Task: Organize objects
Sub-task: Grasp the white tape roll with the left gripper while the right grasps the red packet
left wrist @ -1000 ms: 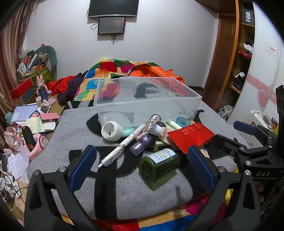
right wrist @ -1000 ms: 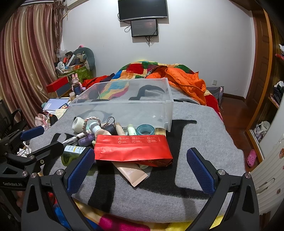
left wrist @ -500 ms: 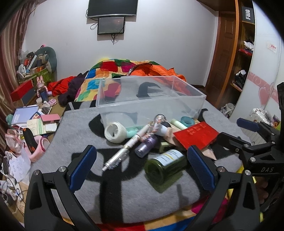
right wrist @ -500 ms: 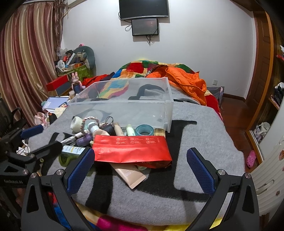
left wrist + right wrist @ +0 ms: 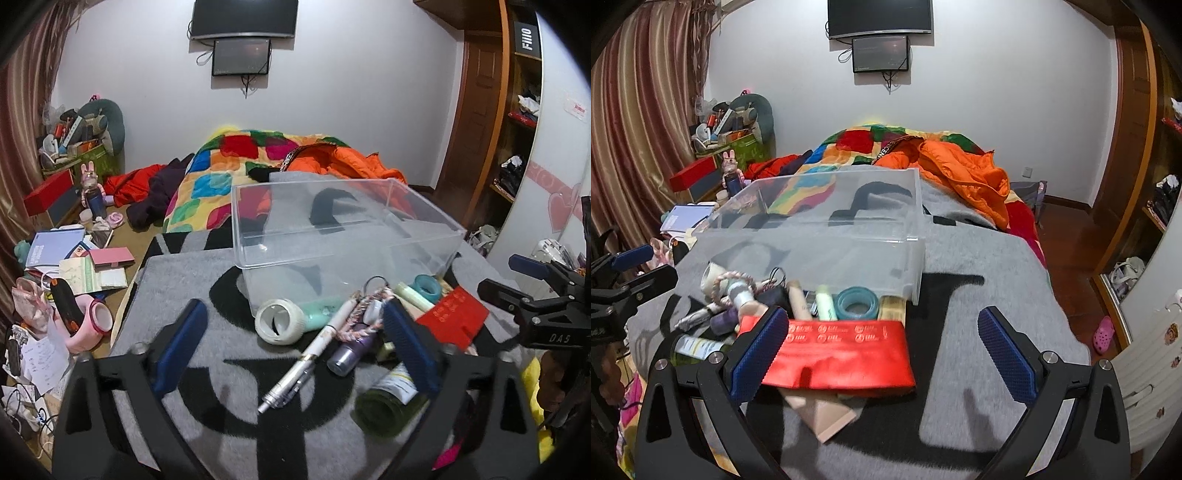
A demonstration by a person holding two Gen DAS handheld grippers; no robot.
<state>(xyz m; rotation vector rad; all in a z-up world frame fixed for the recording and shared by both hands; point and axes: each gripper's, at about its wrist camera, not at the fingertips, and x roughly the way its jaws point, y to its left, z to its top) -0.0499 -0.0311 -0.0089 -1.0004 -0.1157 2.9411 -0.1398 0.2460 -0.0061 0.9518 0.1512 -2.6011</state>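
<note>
Reaching stage, judging by both tools over the clutter near the empty clear bin [image 5: 347, 225]: left gripper [image 5: 295, 347] closing around the pen [image 5: 306, 358], untouched; right gripper [image 5: 886, 350] spread above the red pouch [image 5: 846, 354]; next, pinch, then lift far into bin.

The dark green glass bottle [image 5: 384, 402] is being partly hidden by a blue-padded gripper finger [image 5: 410, 347]; its label is being blurred.
</note>
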